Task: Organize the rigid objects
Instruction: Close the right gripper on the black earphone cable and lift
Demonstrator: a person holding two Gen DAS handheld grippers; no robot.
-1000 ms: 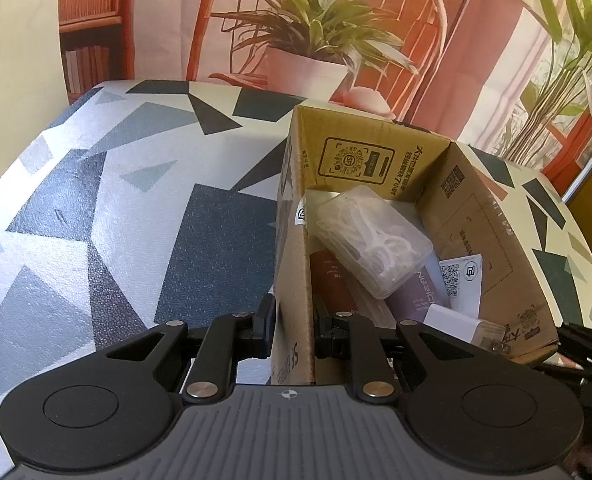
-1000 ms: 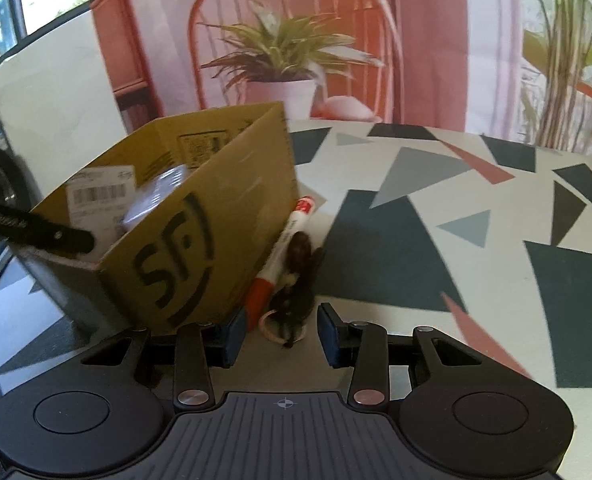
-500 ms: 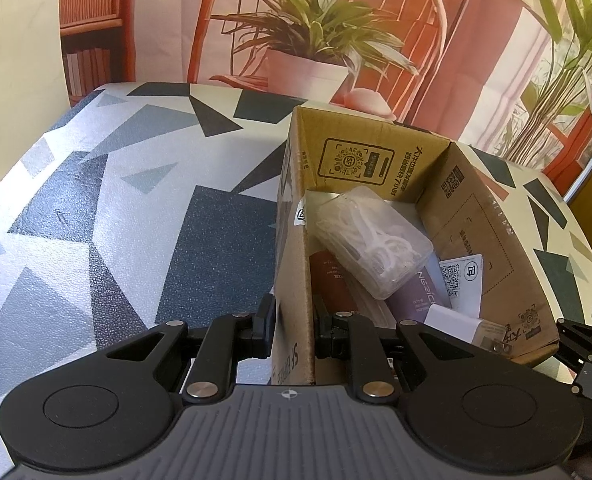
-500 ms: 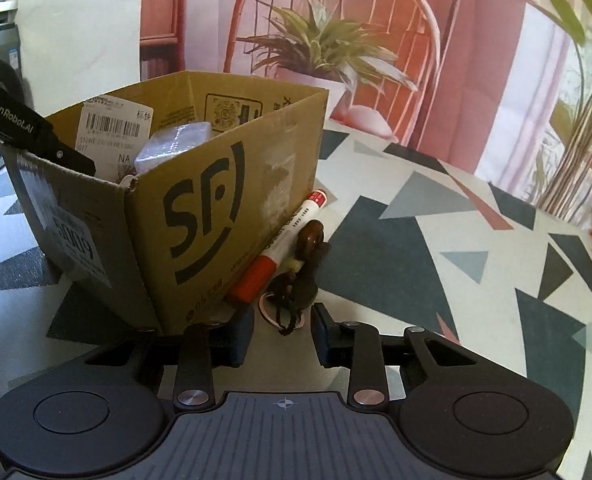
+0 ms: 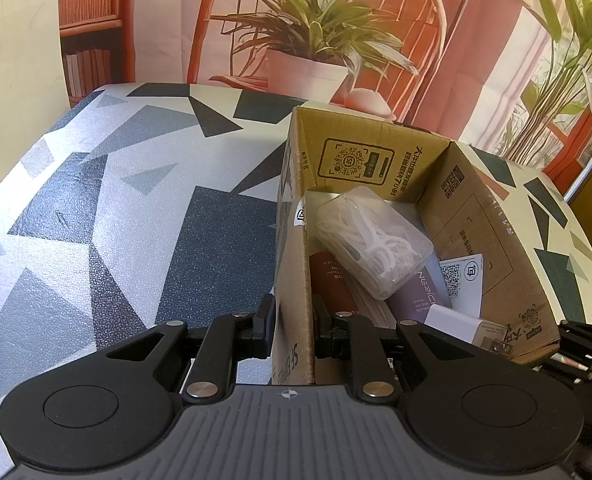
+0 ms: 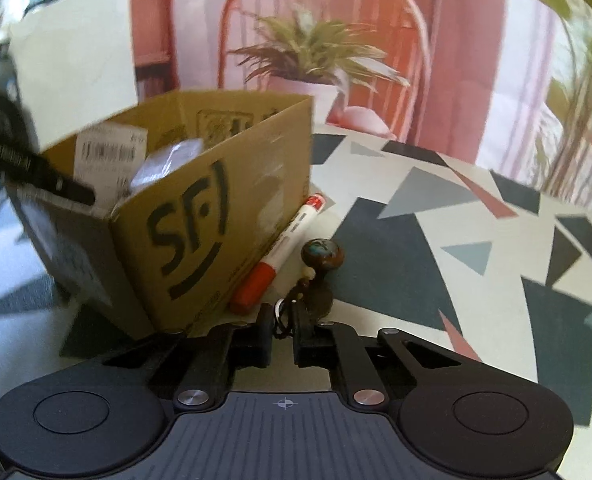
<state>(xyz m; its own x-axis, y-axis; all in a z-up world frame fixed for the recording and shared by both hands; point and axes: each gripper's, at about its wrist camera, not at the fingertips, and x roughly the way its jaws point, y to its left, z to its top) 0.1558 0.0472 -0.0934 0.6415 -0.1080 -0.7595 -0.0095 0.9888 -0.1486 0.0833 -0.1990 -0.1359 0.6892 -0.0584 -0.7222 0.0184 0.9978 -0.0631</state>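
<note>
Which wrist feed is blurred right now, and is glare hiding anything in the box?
Right wrist view: motion-smeared, the brown cardboard box and its white barcode label soft. Left wrist view: sharp; sun brightens the clear plastic case, contents still readable; fisheye bends the patterned table edges.

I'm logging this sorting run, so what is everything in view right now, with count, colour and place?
cardboard box: 1, brown, on the table, open top
clear plastic case: 1, see-through with white pieces, on top of the box's contents
purple pack: 1, purple, in the box under the case
dark red pack: 1, dark red, in the box by the near wall
white charger: 1, white, box's near right corner
marker: 1, white and red, on the table against the box's outer wall
keychain: 1, dark brown, on the table beside the marker
table: 1, triangle-patterned grey, dark blue, cream
left gripper: 1, black, fingers clamped on the box's near wall
right gripper: 1, black, fingers shut on the keychain's ring end
</note>
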